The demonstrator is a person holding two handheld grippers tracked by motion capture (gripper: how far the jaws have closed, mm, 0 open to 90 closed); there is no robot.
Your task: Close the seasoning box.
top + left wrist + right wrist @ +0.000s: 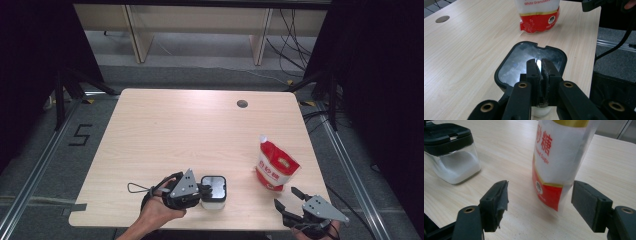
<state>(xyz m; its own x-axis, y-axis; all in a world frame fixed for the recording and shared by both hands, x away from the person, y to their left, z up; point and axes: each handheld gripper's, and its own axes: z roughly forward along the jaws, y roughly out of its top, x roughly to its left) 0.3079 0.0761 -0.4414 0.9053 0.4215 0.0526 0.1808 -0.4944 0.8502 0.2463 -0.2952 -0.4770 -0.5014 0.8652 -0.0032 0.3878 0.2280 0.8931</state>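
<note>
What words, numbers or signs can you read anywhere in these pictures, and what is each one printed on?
"White Granulated": red print on the sugar bag, cut off at the frame's top in the left gripper view.
"砂糖": large red characters on the same bag in the right gripper view.
"...nulated Sugar": small red line beneath them, partly cut off.
"5": black tape figure on the grey floor left of the table.
Bag's round logo: too small to read.

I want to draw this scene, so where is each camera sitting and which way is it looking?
High view: above the person's side, looking forward and down on the table; both forearms show.
Left gripper view: on the left gripper, its near-shut jaws over the jar's black lid.
Right gripper view: on the right gripper, open jaws facing the sugar bag.
Shared: jar and bag appear in every view.
</note>
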